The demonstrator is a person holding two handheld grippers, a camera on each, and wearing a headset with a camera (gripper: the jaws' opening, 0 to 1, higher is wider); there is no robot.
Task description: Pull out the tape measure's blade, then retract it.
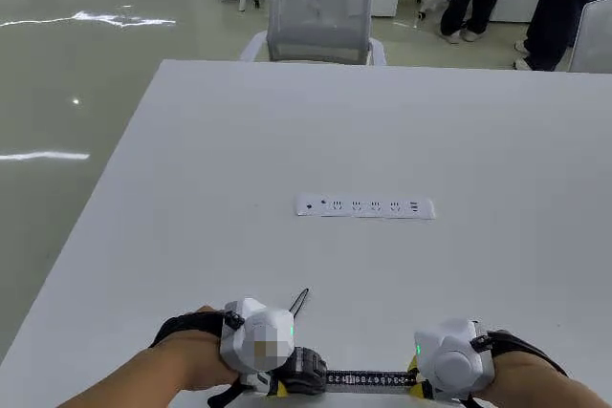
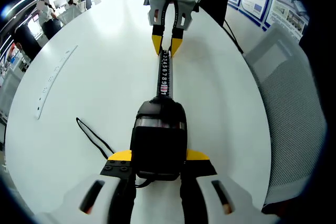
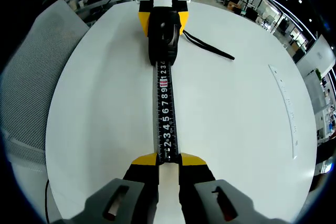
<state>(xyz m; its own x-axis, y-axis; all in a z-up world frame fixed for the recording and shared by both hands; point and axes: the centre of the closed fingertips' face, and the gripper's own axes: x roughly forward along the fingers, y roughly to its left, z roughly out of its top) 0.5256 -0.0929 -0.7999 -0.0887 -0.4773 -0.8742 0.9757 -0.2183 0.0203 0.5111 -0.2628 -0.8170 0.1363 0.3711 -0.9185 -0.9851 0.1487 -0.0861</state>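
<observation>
White surface (image 1: 382, 121) takes up most of the head view. Its near edge is cut off at the frame bottom, w/ both claws partly lost there. A grey mesh chair (image 1: 320, 7) stands at the far edge, top cropped. A white power strip (image 1: 364, 206) lies flat mid-surface, well apart from the claws; its markings are too small to read.

Left claw (image 2: 159, 157) is clenched on the tape measure case (image 2: 159, 137) by the near edge, yellow tips pressed to both sides of the case. The case is black and rounded, w/ a glossy patch on top. Glare washes out the patch, so no brand is legible. The head view shows only the case's upper part (image 1: 301, 370).

Right claw (image 3: 168, 160) is pinched on the blade (image 3: 166, 114) at its free end, to the right along the near edge. The end hook is hidden between the tips.

The blade is drawn out straight and flat between the claws, just above or on the surface; can't tell which. It is black w/ white digits: 2 to 9 readable, then a red mark, then 1 to 4 up to the case mouth.

A thin black strap (image 3: 210, 48) trails loose from the case toward the far edge.
</observation>
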